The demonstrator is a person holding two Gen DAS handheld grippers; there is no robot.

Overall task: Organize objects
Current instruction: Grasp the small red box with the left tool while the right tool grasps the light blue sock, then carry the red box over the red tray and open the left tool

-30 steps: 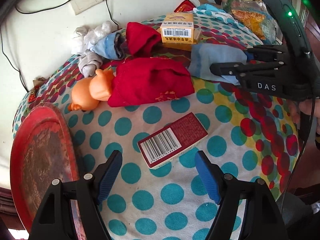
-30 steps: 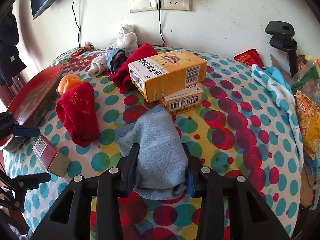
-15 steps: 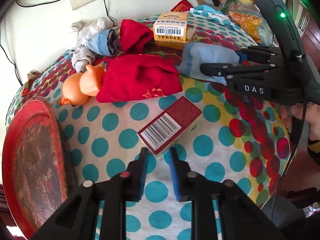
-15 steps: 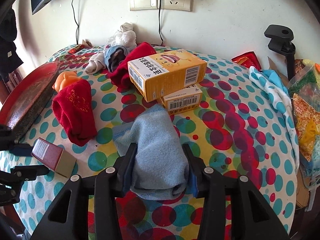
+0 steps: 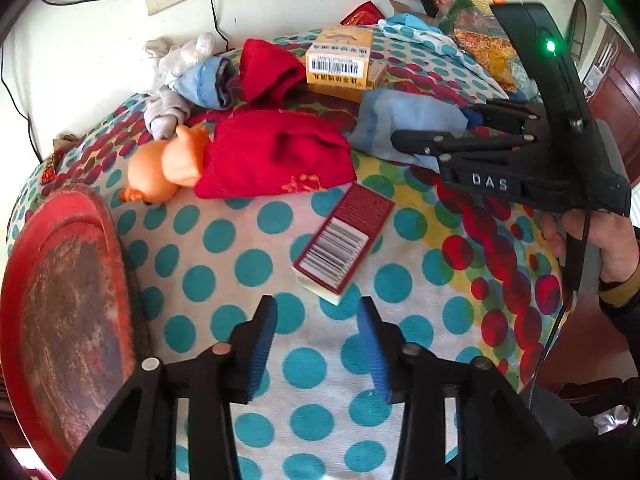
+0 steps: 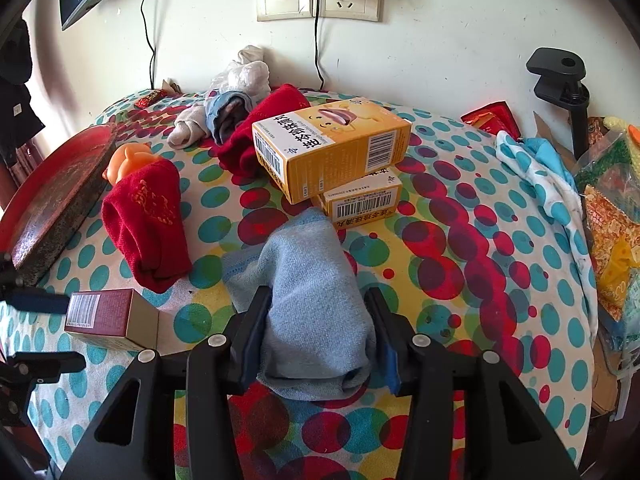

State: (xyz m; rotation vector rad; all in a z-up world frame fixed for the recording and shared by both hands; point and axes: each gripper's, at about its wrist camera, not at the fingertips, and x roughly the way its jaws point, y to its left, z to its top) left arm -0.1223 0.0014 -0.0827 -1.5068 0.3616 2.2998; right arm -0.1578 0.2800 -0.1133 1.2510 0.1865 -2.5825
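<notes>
The orange doll [image 5: 160, 172] lies half hidden under a red sock [image 5: 276, 160], and a red tray [image 5: 60, 304] is cut off at the table's left edge. The right gripper [image 6: 318, 332] is clamped on a light blue sock [image 6: 312, 292] lying near two stacked yellow boxes [image 6: 332, 152]. The left gripper [image 5: 316, 344], whose jaws have just been opening, stands apart with nothing between them, just short of the dark red box [image 5: 344, 240].

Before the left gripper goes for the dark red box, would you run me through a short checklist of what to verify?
1. Left gripper free: ok, nothing between the pads; the jaws have just been opening.
2. Gap versus dark red box: cannot tell whether it is wide enough.
3. Box clear of neighbours: ok, it lies apart from the red sock.
4. Right gripper grip on the blue sock: ok, fingers close on both sides.
5. Red tray bare: ok, as far as is visible.
</notes>
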